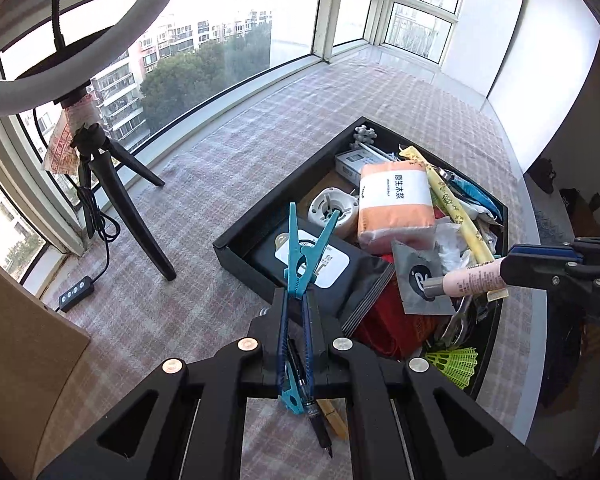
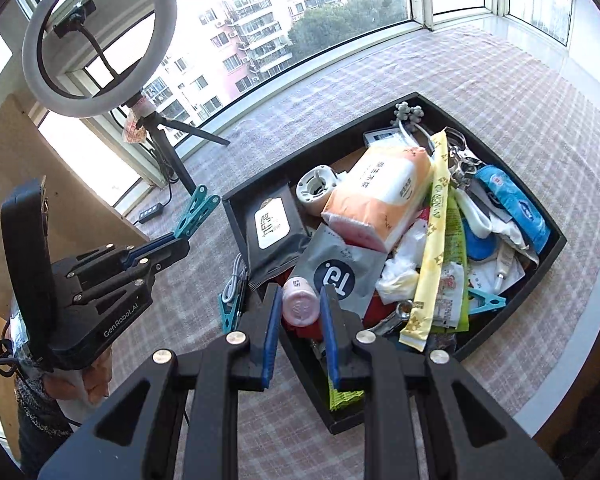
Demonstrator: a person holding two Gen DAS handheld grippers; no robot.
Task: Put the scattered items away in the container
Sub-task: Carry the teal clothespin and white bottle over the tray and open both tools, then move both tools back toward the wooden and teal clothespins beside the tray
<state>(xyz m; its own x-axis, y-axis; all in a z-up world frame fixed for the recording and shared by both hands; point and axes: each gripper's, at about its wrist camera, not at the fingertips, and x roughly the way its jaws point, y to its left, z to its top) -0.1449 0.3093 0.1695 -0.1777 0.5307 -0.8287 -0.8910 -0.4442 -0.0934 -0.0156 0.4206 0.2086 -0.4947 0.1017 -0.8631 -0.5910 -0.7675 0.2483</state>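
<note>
A black tray [image 1: 260,212] [image 2: 540,280] full of small items sits on the checked cloth. My left gripper [image 1: 296,300] is shut on a teal plastic clip [image 1: 306,252], held above the tray's near-left corner; the clip also shows in the right wrist view [image 2: 194,212]. My right gripper [image 2: 300,304] is shut on a pink tube [image 2: 300,300], held over the tray's front edge; in the left wrist view the tube [image 1: 468,282] points left from that gripper [image 1: 504,270].
A black pen [image 1: 316,416] and a wooden clip [image 1: 334,416] lie on the cloth beneath my left gripper. A white cable [image 2: 234,284] and another teal clip [image 2: 228,316] lie left of the tray. A ring light on a tripod [image 2: 100,40] stands at the window.
</note>
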